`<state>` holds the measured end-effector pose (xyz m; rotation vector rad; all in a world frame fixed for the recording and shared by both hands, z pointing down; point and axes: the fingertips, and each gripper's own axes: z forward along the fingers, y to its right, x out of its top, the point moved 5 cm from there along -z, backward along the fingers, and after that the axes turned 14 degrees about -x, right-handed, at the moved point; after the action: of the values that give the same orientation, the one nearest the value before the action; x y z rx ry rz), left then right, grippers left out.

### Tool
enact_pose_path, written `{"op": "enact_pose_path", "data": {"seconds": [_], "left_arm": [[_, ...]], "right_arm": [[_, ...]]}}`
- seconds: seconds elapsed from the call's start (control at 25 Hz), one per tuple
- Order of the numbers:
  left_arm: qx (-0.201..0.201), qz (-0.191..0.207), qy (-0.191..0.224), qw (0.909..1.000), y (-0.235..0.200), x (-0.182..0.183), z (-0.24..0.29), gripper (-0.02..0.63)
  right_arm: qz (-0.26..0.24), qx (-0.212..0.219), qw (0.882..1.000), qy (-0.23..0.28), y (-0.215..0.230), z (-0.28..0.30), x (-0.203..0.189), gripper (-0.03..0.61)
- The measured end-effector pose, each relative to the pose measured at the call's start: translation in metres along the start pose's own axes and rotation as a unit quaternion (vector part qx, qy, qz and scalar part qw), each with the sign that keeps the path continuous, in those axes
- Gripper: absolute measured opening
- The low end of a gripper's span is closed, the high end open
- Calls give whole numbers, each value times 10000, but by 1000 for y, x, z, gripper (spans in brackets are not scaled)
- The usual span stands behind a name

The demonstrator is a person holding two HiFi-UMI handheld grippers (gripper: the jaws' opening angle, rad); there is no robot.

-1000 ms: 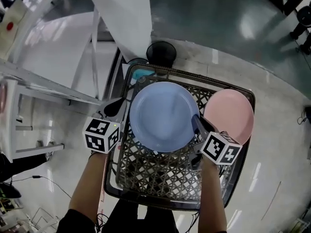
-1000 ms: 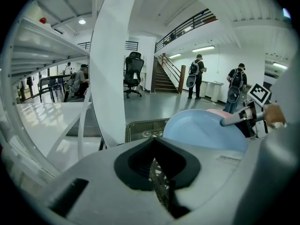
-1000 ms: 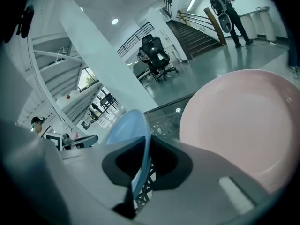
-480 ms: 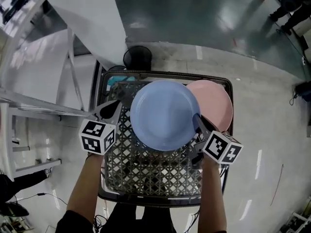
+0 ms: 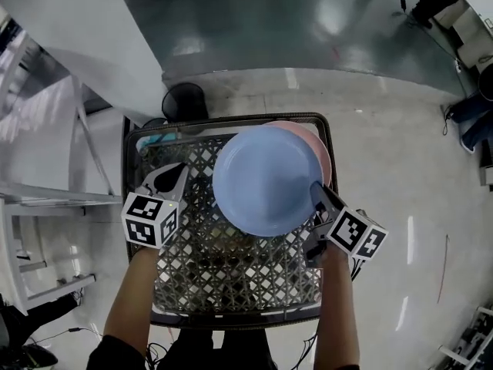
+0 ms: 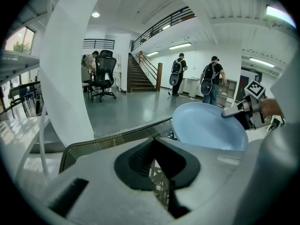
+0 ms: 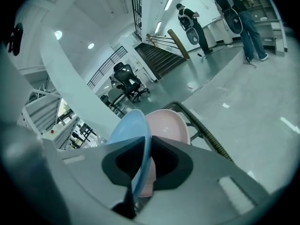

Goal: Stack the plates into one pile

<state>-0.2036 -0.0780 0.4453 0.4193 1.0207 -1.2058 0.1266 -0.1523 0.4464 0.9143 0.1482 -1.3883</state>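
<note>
Two jaws of the right gripper [image 5: 317, 197] pinch the blue plate [image 5: 266, 179] by its rim; it now hangs almost fully over the pink plate [image 5: 326, 160], no longer beside it, so lowering looks next; left gripper [image 5: 171, 177] closed, empty

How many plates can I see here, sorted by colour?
Round light-blue plate: 1
Round pink plate: 1
Total: 2 plates
</note>
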Motion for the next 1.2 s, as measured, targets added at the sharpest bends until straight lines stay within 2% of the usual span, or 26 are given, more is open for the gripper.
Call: {"op": "enact_pose_path", "data": {"seconds": [0.36, 0.68, 1.08, 1.2], "left_arm": [[-217, 153, -120, 9996, 18, 18, 37, -3], [-178, 135, -225, 9995, 17, 17, 48, -3], [-109, 68, -238, 9996, 11, 15, 51, -3], [-128, 72, -250, 9996, 12, 14, 53, -3]], "right_arm": [[197, -277, 9994, 110, 38, 1, 27, 46], [129, -287, 9995, -12, 42, 17, 32, 48], [4, -355, 9993, -98, 44, 28, 33, 57], [-299, -518, 9982, -100, 43, 29, 32, 58]]}}
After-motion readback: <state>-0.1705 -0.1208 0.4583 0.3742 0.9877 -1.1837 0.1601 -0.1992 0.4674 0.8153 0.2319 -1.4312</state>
